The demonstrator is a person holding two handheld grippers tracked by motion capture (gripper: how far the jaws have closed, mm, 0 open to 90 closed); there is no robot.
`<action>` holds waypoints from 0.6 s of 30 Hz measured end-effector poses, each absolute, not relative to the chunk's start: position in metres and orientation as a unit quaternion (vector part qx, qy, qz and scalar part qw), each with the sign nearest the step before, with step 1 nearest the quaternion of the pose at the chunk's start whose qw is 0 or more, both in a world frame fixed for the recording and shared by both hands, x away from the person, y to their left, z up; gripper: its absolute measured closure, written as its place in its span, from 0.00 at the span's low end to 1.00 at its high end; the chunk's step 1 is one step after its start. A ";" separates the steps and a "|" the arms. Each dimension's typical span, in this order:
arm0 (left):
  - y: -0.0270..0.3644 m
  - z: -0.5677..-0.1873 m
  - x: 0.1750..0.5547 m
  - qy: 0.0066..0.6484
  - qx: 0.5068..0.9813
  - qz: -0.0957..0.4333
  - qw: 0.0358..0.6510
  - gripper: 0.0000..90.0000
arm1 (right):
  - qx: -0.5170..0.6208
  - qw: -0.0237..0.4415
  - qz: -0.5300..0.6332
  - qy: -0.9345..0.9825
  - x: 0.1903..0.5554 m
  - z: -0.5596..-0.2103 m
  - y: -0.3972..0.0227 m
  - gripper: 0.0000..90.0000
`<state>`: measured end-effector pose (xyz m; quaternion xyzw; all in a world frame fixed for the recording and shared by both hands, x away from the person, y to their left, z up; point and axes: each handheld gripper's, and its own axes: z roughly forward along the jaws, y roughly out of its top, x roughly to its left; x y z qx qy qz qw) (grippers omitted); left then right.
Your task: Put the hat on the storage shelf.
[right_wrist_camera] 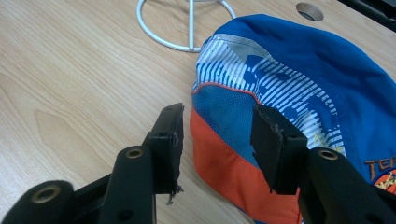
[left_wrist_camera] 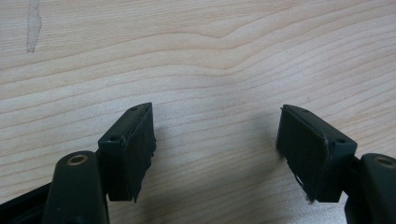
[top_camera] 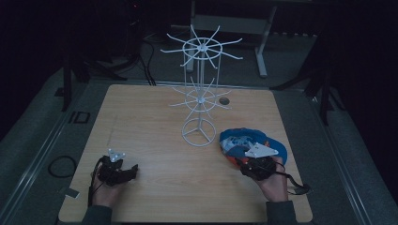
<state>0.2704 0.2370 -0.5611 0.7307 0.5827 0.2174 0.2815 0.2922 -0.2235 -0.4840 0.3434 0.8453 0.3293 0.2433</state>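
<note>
I see right gripper (right_wrist_camera: 217,140) half spread, jaws straddling cap (right_wrist_camera: 299,88) edge, not yet pinching: orange rim and blue mesh panel sit between pads, left pad clear of fabric, right pad over fabric. Cap: blue crown, white striped print, orange trim band, orange lettering low at right. Cap lies flat on wooden table (right_wrist_camera: 70,70), directly ahead of and right of claw. White wire display stand (top_camera: 201,89) base ring just beyond cap. Left gripper (left_wrist_camera: 217,140) spread wide, nothing between jaws, bare table beneath.

High view dim and murky; both gripper views bright and sharp.
</note>
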 end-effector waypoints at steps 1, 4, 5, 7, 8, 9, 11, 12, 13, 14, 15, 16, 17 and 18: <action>0.237 -0.561 0.270 0.583 0.730 0.217 0.282 0.31 | 0.342 0.238 0.338 0.844 0.292 -0.483 -0.224 0.61; 0.237 -0.561 0.270 0.583 0.730 0.217 0.282 0.31 | 0.344 0.226 0.363 0.836 0.291 -0.479 -0.226 0.62; 0.237 -0.561 0.270 0.583 0.730 0.217 0.282 0.31 | 0.346 0.227 0.365 0.834 0.291 -0.478 -0.226 0.63; 0.236 -0.561 0.271 0.583 0.730 0.218 0.283 0.31 | 0.351 0.227 0.366 0.831 0.292 -0.477 -0.228 0.64; 0.236 -0.561 0.271 0.583 0.730 0.218 0.283 0.31 | 0.351 0.228 0.366 0.832 0.292 -0.476 -0.228 0.64; 0.236 -0.562 0.270 0.582 0.730 0.219 0.284 0.31 | 0.349 0.227 0.366 0.832 0.293 -0.476 -0.228 0.65; 0.236 -0.562 0.270 0.582 0.730 0.219 0.284 0.31 | 0.352 0.225 0.364 0.832 0.294 -0.474 -0.229 0.65; 0.236 -0.562 0.270 0.582 0.730 0.220 0.285 0.31 | 0.352 0.224 0.366 0.832 0.295 -0.473 -0.229 0.66; 0.236 -0.562 0.270 0.582 0.729 0.220 0.286 0.31 | 0.354 0.222 0.366 0.832 0.297 -0.472 -0.230 0.66; 0.236 -0.562 0.270 0.581 0.729 0.221 0.286 0.31 | 0.354 0.221 0.366 0.832 0.298 -0.471 -0.231 0.66; 0.236 -0.563 0.270 0.581 0.729 0.221 0.287 0.31 | 0.355 0.219 0.366 0.832 0.299 -0.470 -0.231 0.66; 0.236 -0.563 0.270 0.581 0.728 0.222 0.288 0.31 | 0.353 0.217 0.364 0.834 0.300 -0.469 -0.232 0.66; 0.236 -0.563 0.270 0.580 0.728 0.223 0.289 0.31 | 0.351 0.217 0.365 0.835 0.302 -0.467 -0.234 0.66; 0.236 -0.564 0.270 0.580 0.727 0.225 0.291 0.31 | 0.350 0.216 0.365 0.835 0.303 -0.466 -0.235 0.66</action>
